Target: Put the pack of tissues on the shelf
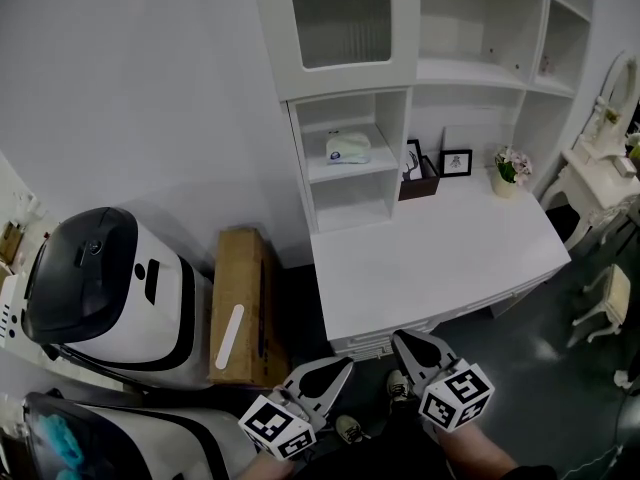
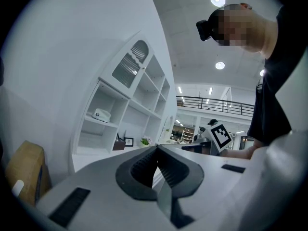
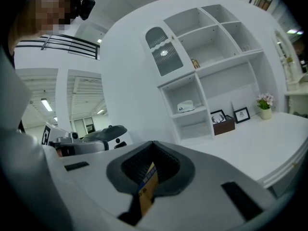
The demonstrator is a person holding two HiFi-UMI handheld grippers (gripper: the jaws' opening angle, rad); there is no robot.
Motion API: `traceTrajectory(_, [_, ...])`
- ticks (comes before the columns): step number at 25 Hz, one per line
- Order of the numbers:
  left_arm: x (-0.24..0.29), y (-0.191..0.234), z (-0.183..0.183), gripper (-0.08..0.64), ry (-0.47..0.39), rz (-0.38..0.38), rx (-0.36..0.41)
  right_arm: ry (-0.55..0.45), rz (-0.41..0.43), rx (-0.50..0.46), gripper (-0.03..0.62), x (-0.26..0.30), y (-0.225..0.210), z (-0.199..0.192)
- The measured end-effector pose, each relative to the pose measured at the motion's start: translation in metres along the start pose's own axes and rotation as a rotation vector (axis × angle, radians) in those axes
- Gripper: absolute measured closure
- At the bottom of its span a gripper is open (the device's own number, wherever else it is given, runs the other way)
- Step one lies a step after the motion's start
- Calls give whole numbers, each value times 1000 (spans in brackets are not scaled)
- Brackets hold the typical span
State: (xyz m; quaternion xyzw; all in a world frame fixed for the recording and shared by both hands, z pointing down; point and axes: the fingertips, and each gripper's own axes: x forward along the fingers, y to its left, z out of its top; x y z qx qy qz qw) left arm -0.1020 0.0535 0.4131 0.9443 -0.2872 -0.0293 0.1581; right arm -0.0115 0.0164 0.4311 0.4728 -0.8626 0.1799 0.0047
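Observation:
The pack of tissues (image 1: 348, 148) is a white, soft pack lying on the middle board of the narrow left bay of the white shelf unit (image 1: 403, 75). It also shows in the left gripper view as the tissue pack (image 2: 101, 114), and in the right gripper view as the tissue pack (image 3: 185, 106). My left gripper (image 1: 346, 364) and right gripper (image 1: 398, 336) are low, close to my body, in front of the white desk (image 1: 450, 268) and far from the pack. Both are shut with their tips touching. The left gripper (image 2: 156, 148) holds nothing. Behind the right gripper's (image 3: 153, 143) tips a yellow-and-blue sliver shows in the gap.
A tall cardboard box (image 1: 240, 303) stands left of the desk, beside white and black machines (image 1: 110, 293). On the desk's back edge are a brown box (image 1: 420, 184), a small picture frame (image 1: 456, 162) and a flower pot (image 1: 511, 169). A white vanity (image 1: 600, 163) stands far right.

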Motion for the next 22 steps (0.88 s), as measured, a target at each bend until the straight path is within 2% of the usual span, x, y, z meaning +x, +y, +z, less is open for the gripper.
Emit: traceTrajectory(22, [13, 8, -11, 555, 17, 23, -26, 14, -6, 17, 588, 5, -21, -4])
